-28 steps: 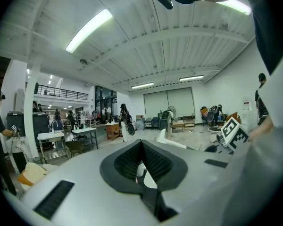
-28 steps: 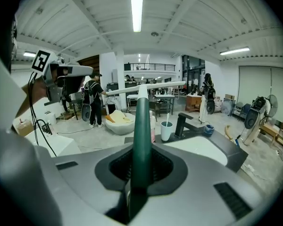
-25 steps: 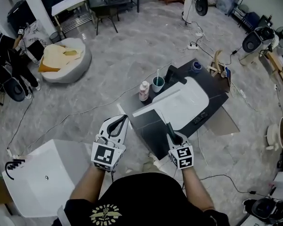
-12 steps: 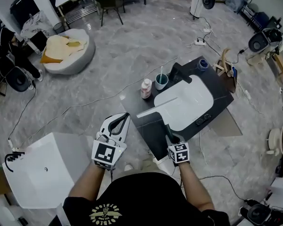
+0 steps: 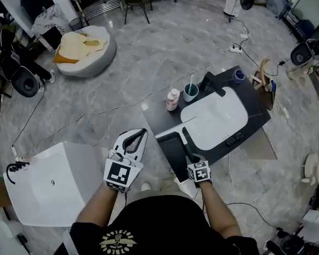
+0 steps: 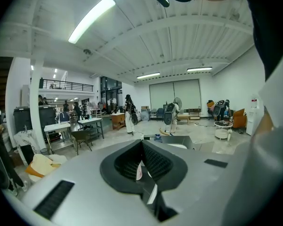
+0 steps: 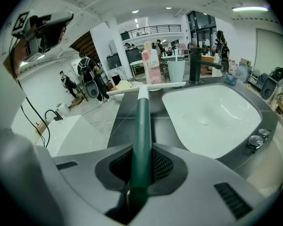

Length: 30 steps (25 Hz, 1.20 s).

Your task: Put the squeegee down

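Note:
The squeegee has a dark green handle (image 7: 142, 121) and a long white blade (image 7: 146, 87). My right gripper (image 7: 140, 150) is shut on the handle, which runs straight out between the jaws. In the head view the blade (image 5: 169, 130) lies across the black countertop (image 5: 160, 117), just left of the white sink basin (image 5: 215, 118). I cannot tell whether the blade touches the counter. My right gripper (image 5: 193, 160) is at the counter's near corner. My left gripper (image 5: 138, 137) hangs left of the counter, off it, jaws together and empty; its own view shows the tips (image 6: 142, 142) meeting.
A pink bottle (image 5: 173, 99) and a cup with a toothbrush (image 5: 191, 92) stand behind the blade, next to a black faucet (image 5: 212, 84). Two knobs (image 7: 255, 140) sit on the basin's right. A white tub (image 5: 48, 185) stands on the floor at left. Cables cross the floor.
My right gripper has come down with the squeegee, bringing the blade low over the counter's left part beside the basin. The left gripper has sunk slightly.

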Each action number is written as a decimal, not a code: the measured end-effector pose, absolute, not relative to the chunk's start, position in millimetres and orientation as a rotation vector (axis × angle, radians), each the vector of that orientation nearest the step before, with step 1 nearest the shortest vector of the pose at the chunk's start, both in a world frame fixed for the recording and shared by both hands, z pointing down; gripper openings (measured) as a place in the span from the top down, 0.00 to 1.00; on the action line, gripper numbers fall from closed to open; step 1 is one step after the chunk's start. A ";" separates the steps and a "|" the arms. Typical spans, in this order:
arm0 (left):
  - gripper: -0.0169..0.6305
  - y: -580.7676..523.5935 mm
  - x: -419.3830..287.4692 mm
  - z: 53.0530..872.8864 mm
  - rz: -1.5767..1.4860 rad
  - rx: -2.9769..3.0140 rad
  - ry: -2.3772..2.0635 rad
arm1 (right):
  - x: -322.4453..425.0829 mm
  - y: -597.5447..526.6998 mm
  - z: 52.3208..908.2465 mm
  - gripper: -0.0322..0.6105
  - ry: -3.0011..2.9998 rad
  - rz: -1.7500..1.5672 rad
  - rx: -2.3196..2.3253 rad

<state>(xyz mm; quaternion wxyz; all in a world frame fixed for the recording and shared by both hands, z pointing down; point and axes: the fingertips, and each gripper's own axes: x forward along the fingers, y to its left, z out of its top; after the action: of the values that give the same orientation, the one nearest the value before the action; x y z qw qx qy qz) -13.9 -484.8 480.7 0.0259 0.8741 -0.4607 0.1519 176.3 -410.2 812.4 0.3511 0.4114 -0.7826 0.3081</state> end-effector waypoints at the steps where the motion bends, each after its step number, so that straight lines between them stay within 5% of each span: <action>1: 0.94 -484.6 -15.3 481.5 0.473 2.698 -1.428 | 174.9 -409.0 816.6 0.85 -2.021 0.803 1.054; 22: 0.94 -440.5 -38.1 473.5 0.529 2.666 -1.494 | 156.7 -386.5 853.9 0.84 -1.967 0.688 0.912; 24: 0.94 -432.9 -39.5 470.6 0.511 2.678 -1.494 | 156.3 -384.4 846.4 0.69 -1.978 0.661 0.927; 30: 0.94 -409.8 -37.2 462.4 0.479 2.706 -1.468 | 170.1 -375.2 792.5 0.63 -2.024 0.610 1.068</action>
<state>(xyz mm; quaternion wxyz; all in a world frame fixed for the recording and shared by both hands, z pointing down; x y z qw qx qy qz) -37.2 -409.8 462.4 0.0132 0.8685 -0.4711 0.1538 170.1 -375.2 792.5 0.3769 0.4177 -0.7916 0.2384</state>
